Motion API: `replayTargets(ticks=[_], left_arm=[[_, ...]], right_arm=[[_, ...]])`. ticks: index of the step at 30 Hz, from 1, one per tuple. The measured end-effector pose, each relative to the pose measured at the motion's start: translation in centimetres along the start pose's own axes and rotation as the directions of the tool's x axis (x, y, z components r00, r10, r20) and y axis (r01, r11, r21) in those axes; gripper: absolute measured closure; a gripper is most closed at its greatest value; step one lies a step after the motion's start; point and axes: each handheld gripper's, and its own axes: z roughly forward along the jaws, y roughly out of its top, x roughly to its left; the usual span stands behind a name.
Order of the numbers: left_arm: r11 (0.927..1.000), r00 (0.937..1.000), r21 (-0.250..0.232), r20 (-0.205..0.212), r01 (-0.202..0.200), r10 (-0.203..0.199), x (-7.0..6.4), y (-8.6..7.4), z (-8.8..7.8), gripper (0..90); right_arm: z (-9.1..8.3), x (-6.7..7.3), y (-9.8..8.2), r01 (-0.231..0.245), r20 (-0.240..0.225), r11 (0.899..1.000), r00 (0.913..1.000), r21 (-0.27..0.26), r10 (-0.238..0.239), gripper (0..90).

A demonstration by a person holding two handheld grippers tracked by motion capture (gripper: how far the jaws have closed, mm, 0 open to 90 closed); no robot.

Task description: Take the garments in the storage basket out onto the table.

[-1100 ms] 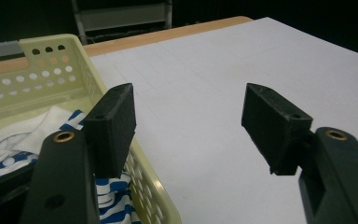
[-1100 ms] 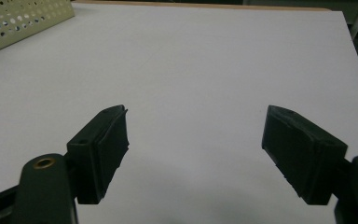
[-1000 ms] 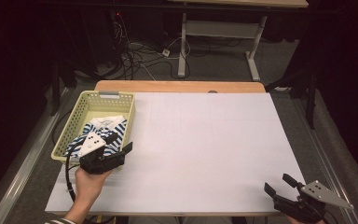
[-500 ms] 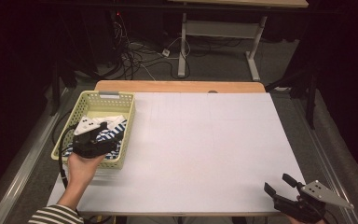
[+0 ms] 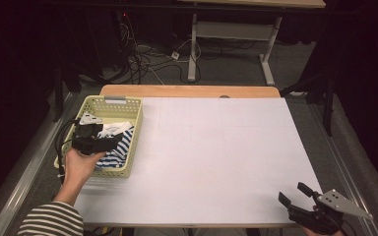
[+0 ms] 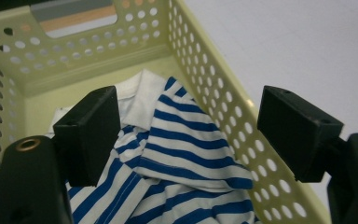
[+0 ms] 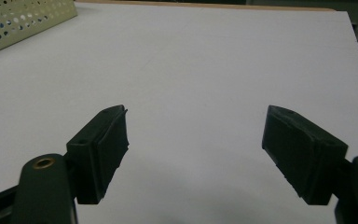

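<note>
The left gripper (image 5: 109, 142) hangs over the pale yellow perforated basket (image 5: 112, 102) at the left edge of the white table (image 5: 216, 152), jaws spread wide; they have just been opening, and nothing sits between the pads. In the left gripper view the blue-and-white striped shirt (image 6: 177, 158) lies crumpled on the basket floor, white collar toward the far wall, directly below and ahead of the jaws (the right-hand jaw stands over the basket's side wall (image 6: 223, 121), not inside it).

The right gripper (image 5: 295, 194) rests at the near right corner of the table, jaws parted and empty, well apart from the basket.

Judgement: the step in hand appears to be taking hold of the shirt to lift it out.

- Shift the left gripper inward so both jaws clear the perforated wall before descending.
- Aim at a raised fold near the collar, where several layers bunch, not at a flat single layer.
- Close fully on the cloth, then lift straight up; a sideways pull would probably drag the light basket along.
</note>
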Motion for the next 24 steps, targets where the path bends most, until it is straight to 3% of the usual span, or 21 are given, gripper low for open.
replayTargets(ticks=[8, 13, 24], left_arm=[[0.9954, 0.9993, 0.09, -0.016, 0.034, -0.033, 1.4, 0.7, 2.1, 17.7], [0.9912, 0.9991, 0.13, -0.038, 0.025, -0.02, 1.7, 1.0, 3.0, 17.6], [0.9675, 0.9957, 0.244, -0.079, 0.066, -0.048, 2.8, 1.6, 5.7, 14.1]], right_arm=[[0.0, 0.0, 0.0, -0.001, 0.003, 1.0, 1.0, -0.001, 0.001, 22.4], [0.0, 0.0, 0.0, 0.0, 0.003, 1.0, 1.0, -0.002, 0.0, 22.4], [0.0, 0.1, 0.0, 0.002, 0.002, 1.0, 1.0, -0.002, -0.002, 22.3]])
